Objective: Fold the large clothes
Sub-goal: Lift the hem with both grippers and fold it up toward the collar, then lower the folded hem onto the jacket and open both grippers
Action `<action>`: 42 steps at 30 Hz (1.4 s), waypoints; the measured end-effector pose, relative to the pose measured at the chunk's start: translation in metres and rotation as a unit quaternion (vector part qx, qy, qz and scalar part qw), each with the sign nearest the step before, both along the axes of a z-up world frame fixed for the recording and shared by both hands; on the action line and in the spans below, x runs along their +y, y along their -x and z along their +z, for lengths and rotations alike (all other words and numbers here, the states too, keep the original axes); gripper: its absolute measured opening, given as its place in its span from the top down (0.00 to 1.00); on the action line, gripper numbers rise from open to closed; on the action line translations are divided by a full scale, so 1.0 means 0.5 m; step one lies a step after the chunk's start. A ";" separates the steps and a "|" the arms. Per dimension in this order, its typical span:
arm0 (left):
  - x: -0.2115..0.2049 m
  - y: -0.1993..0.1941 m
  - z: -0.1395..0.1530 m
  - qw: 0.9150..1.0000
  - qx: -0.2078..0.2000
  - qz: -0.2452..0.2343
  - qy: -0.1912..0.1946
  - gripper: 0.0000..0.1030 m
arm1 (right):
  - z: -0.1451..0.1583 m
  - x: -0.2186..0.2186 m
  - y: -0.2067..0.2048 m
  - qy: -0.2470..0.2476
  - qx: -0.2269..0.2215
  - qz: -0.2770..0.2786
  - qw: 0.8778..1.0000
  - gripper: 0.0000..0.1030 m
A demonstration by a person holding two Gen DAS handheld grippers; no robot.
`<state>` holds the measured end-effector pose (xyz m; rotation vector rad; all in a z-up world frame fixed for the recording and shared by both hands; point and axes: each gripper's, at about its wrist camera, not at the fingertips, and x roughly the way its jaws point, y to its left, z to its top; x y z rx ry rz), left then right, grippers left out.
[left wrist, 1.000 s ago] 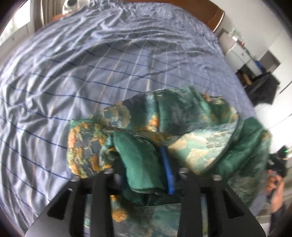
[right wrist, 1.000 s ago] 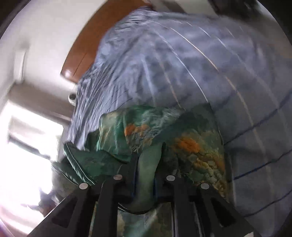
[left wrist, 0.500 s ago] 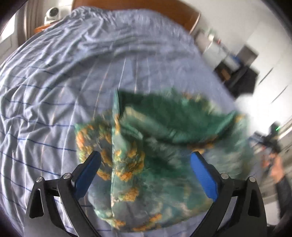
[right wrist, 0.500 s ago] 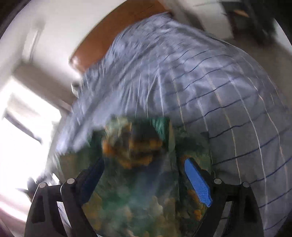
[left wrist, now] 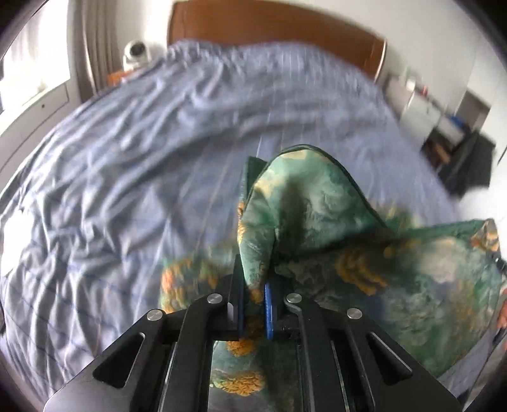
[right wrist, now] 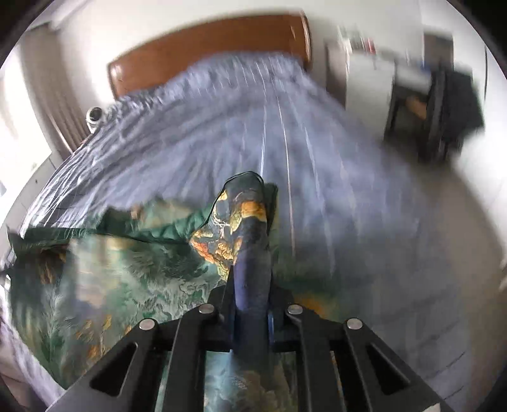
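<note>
Left wrist view: left hand-held gripper (left wrist: pixel 253 294) pinching a bunched fold of the green patterned garment (left wrist: pixel 304 202), jaws having just closed onto it; cloth rising in a peak beyond the blue pads (left wrist: pixel 268 305) and trailing off to the right over the bed (left wrist: pixel 126 177). Remainder of the garment lying crumpled on the striped blue sheet, near the lower right of the frame.

Right wrist view: right hand-held gripper (right wrist: pixel 250 312) likewise just closed, pinching a thick roll of the same garment (right wrist: pixel 244 222), with the rest spread low and to the left on the bed (right wrist: pixel 317 133). Heavy blur in both views, so fine detail of the grip not readable.

Risks judged from here:
- Grip on a bunch, not on a clean edge or corner. Likely result: several layers lifted together, fold coming out uneven or twisted.
- Fabric apparently smooth and slippery. Possible slip from the pads during a quick lift, most likely on the left, where only a narrow tuck sits between the pads.
- Unequal amounts held on each side. Likely result: garment hanging skewed, hem lines not meeting.
- Loose part still dragging on the rumpled sheet. Possible snag or fresh creases carried into the fold.
- Garment close to the bed's near edge in the right view. Possible slide off toward the floor if released early.

Wooden headboard (left wrist: pixel 279 28) and furniture at the far right well apart from the work; no obstruction expected there
</note>
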<state>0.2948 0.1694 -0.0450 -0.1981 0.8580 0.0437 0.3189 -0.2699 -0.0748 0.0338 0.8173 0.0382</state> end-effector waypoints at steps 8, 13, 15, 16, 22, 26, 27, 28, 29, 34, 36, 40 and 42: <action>-0.039 -0.077 -0.068 0.992 -0.033 0.035 -0.115 0.92 | 0.060 0.053 -0.076 0.095 -0.082 0.008 0.992 0.87; -0.041 -0.084 -0.204 0.992 0.009 0.036 -0.118 0.90 | -0.086 0.052 -0.121 0.118 -0.006 0.004 0.993 0.87; -0.037 -0.078 -0.227 0.993 0.000 0.038 -0.112 0.88 | -0.151 0.043 -0.123 0.111 0.016 0.005 0.994 0.87; -0.036 -0.076 -0.234 0.993 -0.005 0.038 -0.110 0.87 | -0.165 0.041 -0.121 0.108 0.019 0.005 0.994 0.87; -0.044 -0.072 -0.260 0.991 -0.027 0.040 -0.121 0.86 | -0.229 0.017 -0.119 0.055 0.015 -0.007 0.998 0.86; -0.046 -0.076 -0.268 0.992 -0.030 0.040 -0.117 0.86 | -0.241 0.018 -0.127 0.048 0.010 -0.009 0.999 0.84; -0.045 -0.076 -0.269 0.992 -0.031 0.040 -0.115 0.86 | -0.244 0.018 -0.128 0.047 0.009 -0.009 0.999 0.84; -0.045 -0.076 -0.269 0.992 -0.032 0.040 -0.115 0.86 | -0.245 0.021 -0.129 0.048 0.008 -0.010 0.999 0.84; -0.045 -0.076 -0.270 0.992 -0.032 0.040 -0.116 0.86 | -0.246 0.022 -0.129 0.048 0.007 -0.010 0.999 0.84; -0.043 -0.075 -0.269 0.992 -0.032 0.039 -0.112 0.86 | -0.248 0.020 -0.129 0.044 0.005 -0.010 0.999 0.84; -0.043 -0.075 -0.268 0.993 -0.033 0.039 -0.110 0.85 | -0.248 0.019 -0.129 0.043 0.005 -0.009 0.999 0.84; -0.040 -0.075 -0.267 0.993 -0.035 0.039 -0.107 0.85 | -0.247 0.019 -0.130 0.041 0.004 -0.010 0.999 0.84; -0.039 -0.075 -0.267 0.993 -0.036 0.039 -0.107 0.85 | -0.247 0.018 -0.130 0.040 0.004 -0.010 0.999 0.84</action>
